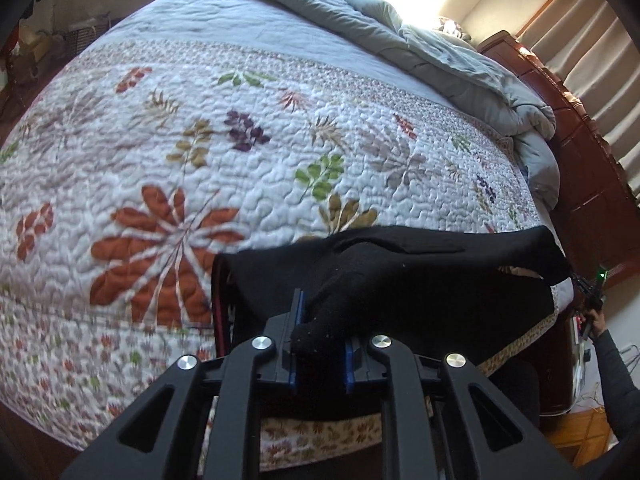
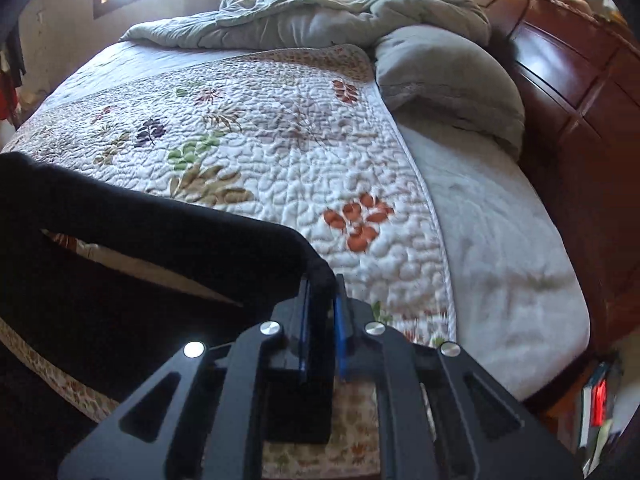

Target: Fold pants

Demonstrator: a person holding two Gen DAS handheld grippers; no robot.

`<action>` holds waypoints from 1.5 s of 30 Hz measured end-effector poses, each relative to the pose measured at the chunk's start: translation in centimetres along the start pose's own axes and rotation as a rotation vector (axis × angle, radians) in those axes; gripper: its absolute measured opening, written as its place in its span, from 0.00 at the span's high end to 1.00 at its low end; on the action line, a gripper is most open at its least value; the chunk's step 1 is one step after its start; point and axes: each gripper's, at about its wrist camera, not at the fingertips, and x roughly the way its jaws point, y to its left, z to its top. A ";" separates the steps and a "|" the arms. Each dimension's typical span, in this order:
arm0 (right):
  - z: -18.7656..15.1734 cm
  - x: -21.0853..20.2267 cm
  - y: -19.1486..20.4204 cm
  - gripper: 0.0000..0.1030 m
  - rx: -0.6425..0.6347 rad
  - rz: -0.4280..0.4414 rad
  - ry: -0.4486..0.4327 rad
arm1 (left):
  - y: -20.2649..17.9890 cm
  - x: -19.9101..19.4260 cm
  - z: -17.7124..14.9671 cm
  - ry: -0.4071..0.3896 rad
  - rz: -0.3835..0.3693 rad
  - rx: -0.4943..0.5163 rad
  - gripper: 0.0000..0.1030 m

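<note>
Black pants (image 1: 420, 276) hang stretched above the near edge of the bed. My left gripper (image 1: 320, 320) is shut on a bunched fold of the black cloth, which sits between its blue pads. In the right wrist view the pants (image 2: 120, 240) run off to the left, and my right gripper (image 2: 320, 296) is shut on their other end, with the cloth pinched between the pads. At the far right of the left wrist view the right gripper (image 1: 592, 296) shows small, held by a hand in a dark sleeve.
A quilted floral bedspread (image 1: 200, 140) covers the bed. A rumpled grey duvet (image 1: 440, 52) and a grey pillow (image 2: 448, 92) lie at the head. A dark red wooden headboard (image 2: 580, 92) runs along the right side. Curtains (image 1: 592, 40) hang behind it.
</note>
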 end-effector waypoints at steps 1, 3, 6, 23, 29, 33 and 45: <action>-0.6 -0.2 0.1 0.90 0.000 -0.017 -0.001 | 0.2 0.3 -0.8 0.010 0.007 0.002 0.83; -2.1 -0.5 0.4 0.89 -0.004 -0.048 0.003 | 0.7 1.0 -2.0 0.032 0.016 0.002 0.82; -3.9 -0.5 0.3 0.81 0.029 -0.075 0.028 | 1.4 2.8 -4.2 0.090 0.043 0.005 0.78; -13.6 -2.6 -3.5 0.48 0.987 0.579 0.031 | 7.0 -1.3 -13.3 -0.050 0.077 -0.390 0.27; -12.4 0.2 -3.5 0.40 1.149 0.618 0.017 | 4.4 -1.9 -12.7 -0.130 -0.113 -0.455 0.19; -11.9 1.6 -3.3 0.51 1.176 0.585 0.023 | 3.7 0.0 -11.3 -0.103 -0.145 -0.504 0.19; -9.0 3.0 -3.0 0.95 1.092 0.535 0.044 | 3.0 2.5 -8.2 -0.066 -0.039 -0.493 0.87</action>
